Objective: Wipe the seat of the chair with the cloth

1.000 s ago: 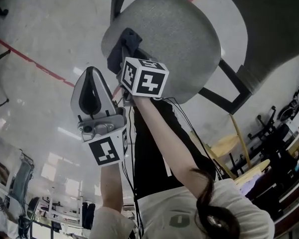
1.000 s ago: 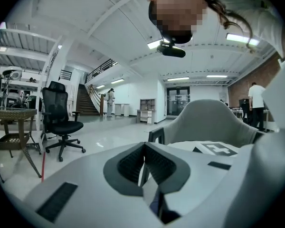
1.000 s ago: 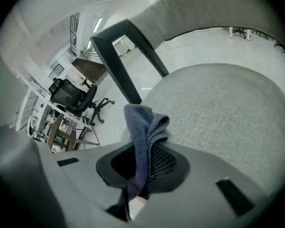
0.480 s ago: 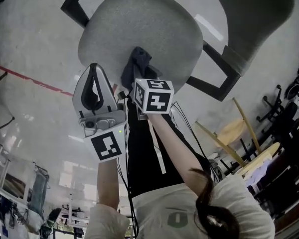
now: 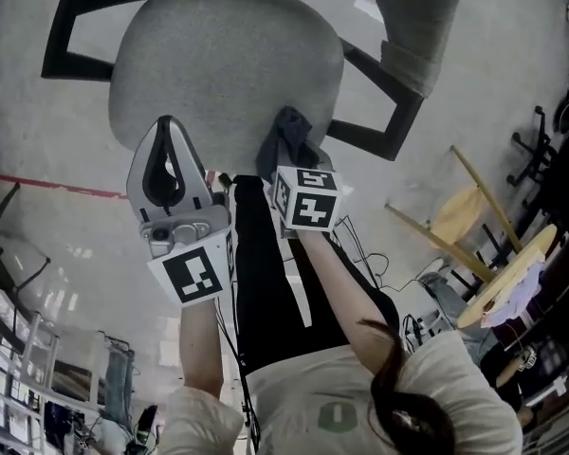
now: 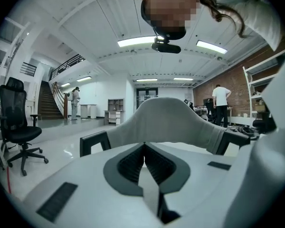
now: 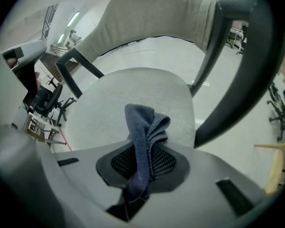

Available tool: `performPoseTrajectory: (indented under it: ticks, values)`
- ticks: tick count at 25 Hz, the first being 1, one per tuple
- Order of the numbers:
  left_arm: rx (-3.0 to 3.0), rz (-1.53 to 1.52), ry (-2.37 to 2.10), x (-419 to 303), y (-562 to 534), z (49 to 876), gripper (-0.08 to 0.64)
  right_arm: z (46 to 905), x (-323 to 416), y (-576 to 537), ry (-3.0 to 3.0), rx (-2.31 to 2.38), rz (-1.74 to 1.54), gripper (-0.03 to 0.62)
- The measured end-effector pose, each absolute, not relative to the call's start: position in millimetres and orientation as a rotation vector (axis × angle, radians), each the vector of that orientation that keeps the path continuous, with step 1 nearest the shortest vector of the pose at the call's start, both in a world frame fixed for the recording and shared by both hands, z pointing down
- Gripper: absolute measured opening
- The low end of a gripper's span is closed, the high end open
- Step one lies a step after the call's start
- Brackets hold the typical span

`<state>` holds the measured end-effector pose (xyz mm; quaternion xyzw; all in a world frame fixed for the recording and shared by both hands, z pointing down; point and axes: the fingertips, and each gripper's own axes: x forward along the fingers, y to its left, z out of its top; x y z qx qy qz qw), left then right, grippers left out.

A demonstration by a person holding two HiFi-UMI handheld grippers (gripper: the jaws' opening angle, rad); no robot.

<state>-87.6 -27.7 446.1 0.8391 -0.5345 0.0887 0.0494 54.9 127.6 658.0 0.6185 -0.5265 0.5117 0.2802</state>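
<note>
Moved: in the head view the cloth (image 5: 289,138) has slid from the left rim of the seat (image 5: 218,55) to its lower-right rim, near frame centre.
Head view: right gripper (image 5: 284,164) holds the cloth at the rim; left gripper (image 5: 164,140) is at centre left.
Left gripper view: jaws pressed together, nothing between them.
Right gripper view: jaws clamped on the bunched cloth, seat behind it.
Risk: another stroke may run off the rim, and the bunched cloth probably wipes little.
</note>
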Motion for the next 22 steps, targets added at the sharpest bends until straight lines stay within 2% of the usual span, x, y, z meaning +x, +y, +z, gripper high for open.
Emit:
performPoseTrajectory:
  ticks: [15,22]
  values:
    - [2.682,0.255,-1.437,-9,-20,442,0.015,675,117,179,-1.226,1.746,1.402,0.058]
    - [2.646,0.272,-1.519,-15,-28,430,0.015,655,117,168,-1.247,1.789,1.384,0.057]
